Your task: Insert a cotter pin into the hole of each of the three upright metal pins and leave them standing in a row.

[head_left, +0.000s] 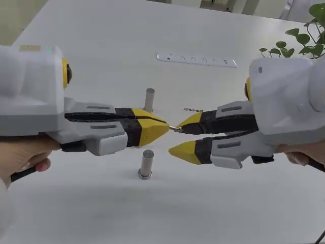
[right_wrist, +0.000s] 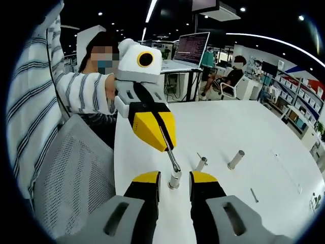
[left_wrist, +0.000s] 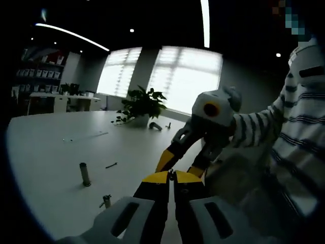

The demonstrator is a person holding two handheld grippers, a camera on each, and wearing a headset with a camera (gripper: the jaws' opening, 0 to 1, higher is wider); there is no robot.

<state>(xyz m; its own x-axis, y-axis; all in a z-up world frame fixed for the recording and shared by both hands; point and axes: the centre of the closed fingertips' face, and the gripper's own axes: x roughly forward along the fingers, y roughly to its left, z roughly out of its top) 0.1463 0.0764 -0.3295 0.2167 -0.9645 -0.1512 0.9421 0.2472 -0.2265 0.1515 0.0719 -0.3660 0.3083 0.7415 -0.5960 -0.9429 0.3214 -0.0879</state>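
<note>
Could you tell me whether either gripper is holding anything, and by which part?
The left gripper pinches a cotter pin by one end, the rest poking past its tips; the right gripper is open, holding nothing.

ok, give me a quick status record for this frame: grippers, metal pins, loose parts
left gripper: shut on a cotter pin
right gripper: open, facing the left one, holding nothing
near metal pin: upright, top hole not filled
middle metal pin: upright, something thin at its top, possibly a cotter pin
far metal pin: upright, bare
loose cotter pin: lying on the table
</note>
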